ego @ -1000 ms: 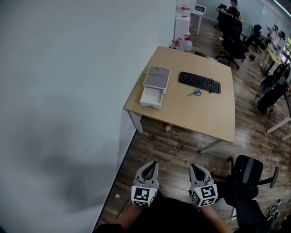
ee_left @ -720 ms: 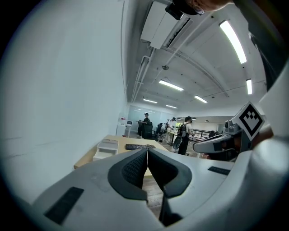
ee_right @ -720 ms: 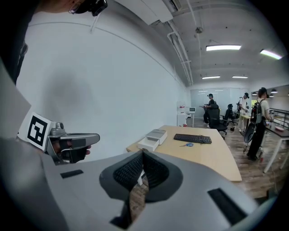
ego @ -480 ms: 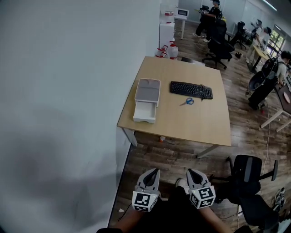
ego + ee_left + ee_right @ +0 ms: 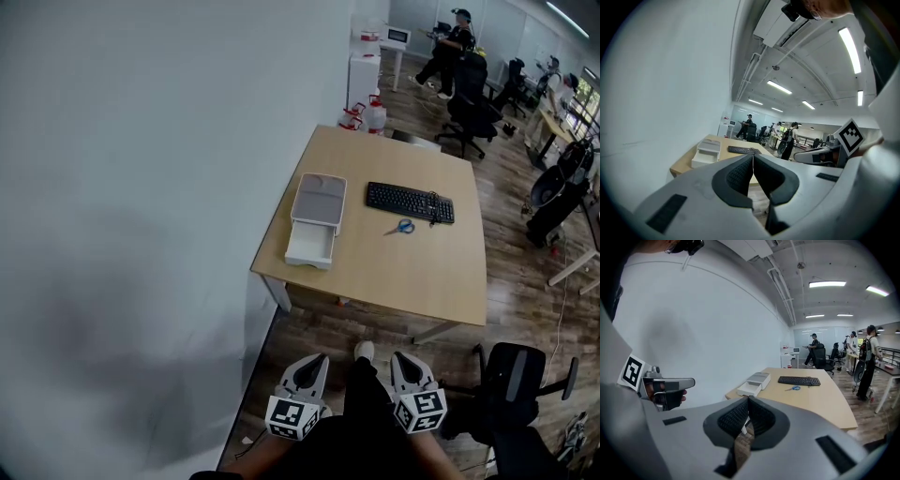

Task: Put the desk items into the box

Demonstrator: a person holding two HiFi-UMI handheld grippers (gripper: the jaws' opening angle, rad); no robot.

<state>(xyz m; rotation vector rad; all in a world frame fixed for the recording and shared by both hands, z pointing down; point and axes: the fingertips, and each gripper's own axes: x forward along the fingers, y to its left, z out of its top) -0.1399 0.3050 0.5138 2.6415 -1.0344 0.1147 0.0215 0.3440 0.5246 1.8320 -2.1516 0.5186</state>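
Box [image 5: 317, 217] on desk [image 5: 422, 281], well beyond left tool [image 5: 315, 361] (shut)

Left gripper [image 5: 753, 158] — fingers [image 5: 738, 176] together, empty

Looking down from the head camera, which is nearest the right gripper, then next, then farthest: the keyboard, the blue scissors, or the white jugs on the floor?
Counting from the right gripper:
1. The blue scissors, on the desk, on the near side of the keyboard.
2. The keyboard, just behind the scissors.
3. The white jugs, on the floor past the desk's far end.
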